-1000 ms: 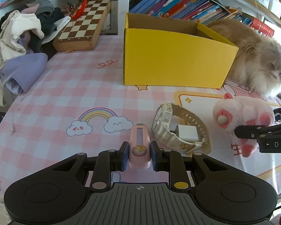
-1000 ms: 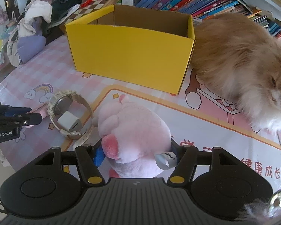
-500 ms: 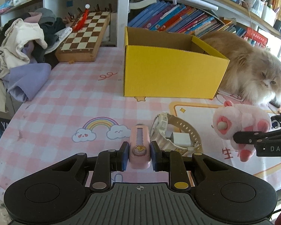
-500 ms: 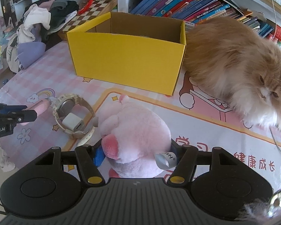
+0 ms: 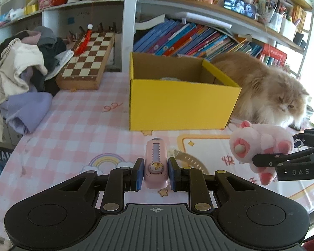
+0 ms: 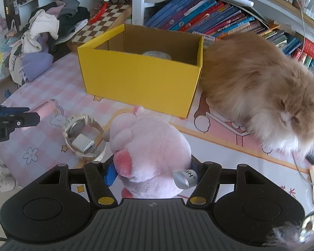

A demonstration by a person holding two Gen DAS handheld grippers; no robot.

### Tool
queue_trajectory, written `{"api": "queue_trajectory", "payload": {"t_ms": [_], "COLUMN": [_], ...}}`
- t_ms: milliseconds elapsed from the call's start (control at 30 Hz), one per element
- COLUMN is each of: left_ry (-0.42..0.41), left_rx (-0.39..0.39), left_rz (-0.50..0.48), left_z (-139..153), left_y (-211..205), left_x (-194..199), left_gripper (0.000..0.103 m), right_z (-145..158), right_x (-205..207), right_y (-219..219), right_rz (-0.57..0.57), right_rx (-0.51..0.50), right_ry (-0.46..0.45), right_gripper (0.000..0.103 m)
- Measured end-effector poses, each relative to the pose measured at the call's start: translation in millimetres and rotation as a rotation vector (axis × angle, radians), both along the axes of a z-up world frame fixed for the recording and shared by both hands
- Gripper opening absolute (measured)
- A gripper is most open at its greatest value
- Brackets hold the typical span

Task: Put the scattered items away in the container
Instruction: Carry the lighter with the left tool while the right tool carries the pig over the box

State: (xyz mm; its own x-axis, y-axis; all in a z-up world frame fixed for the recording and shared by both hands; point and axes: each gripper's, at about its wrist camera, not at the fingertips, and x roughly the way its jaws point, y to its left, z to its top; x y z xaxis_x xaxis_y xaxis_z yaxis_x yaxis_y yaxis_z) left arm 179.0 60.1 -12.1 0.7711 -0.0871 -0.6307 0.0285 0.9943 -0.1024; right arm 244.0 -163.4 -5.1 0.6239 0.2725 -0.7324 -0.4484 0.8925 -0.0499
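— Yellow box (image 5: 184,104) sits mid-counter, cat (image 6: 257,87) pressed against its right wall. Both loads up?

— Left gripper (image 5: 153,172) clamps the pink cutter (image 5: 156,163); right gripper (image 6: 150,173) squeezes the plush (image 6: 150,148). Watch (image 6: 83,138) lies on the counter (image 5: 73,129). My worry: the cat may swat the plush as I cross.

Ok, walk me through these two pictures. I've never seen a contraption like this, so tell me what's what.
No robot here: a person holds a two-finger clamp in each hand, with a camera looking along its fingers. One picture is from the left clamp, the other from the right. The left gripper is shut on a pink utility knife. The right gripper is shut on a pink plush toy. On the checked tablecloth lie a cream watch, the yellow box everything goes into, and a fluffy cat beside it.
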Motion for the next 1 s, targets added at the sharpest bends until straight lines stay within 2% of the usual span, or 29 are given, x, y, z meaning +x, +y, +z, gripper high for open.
{"api": "queue_trajectory", "payload": {"t_ms": [567, 1000], "left_ry": [-0.081, -0.144], "left_rx": [0.014, 0.030], "left_rz": [-0.052, -0.070], "left_z": [32, 57], "left_y": [1, 4], "left_x": [8, 27], "left_gripper": [0.023, 0.023], "right_z": [30, 61], "right_x": [6, 29], "right_y": [10, 19], "right_rz": [0.053, 0.095], "right_rx": [-0.012, 0.004], "right_ry": [-0.065, -0.131], "right_gripper": [0.062, 0.062]}}
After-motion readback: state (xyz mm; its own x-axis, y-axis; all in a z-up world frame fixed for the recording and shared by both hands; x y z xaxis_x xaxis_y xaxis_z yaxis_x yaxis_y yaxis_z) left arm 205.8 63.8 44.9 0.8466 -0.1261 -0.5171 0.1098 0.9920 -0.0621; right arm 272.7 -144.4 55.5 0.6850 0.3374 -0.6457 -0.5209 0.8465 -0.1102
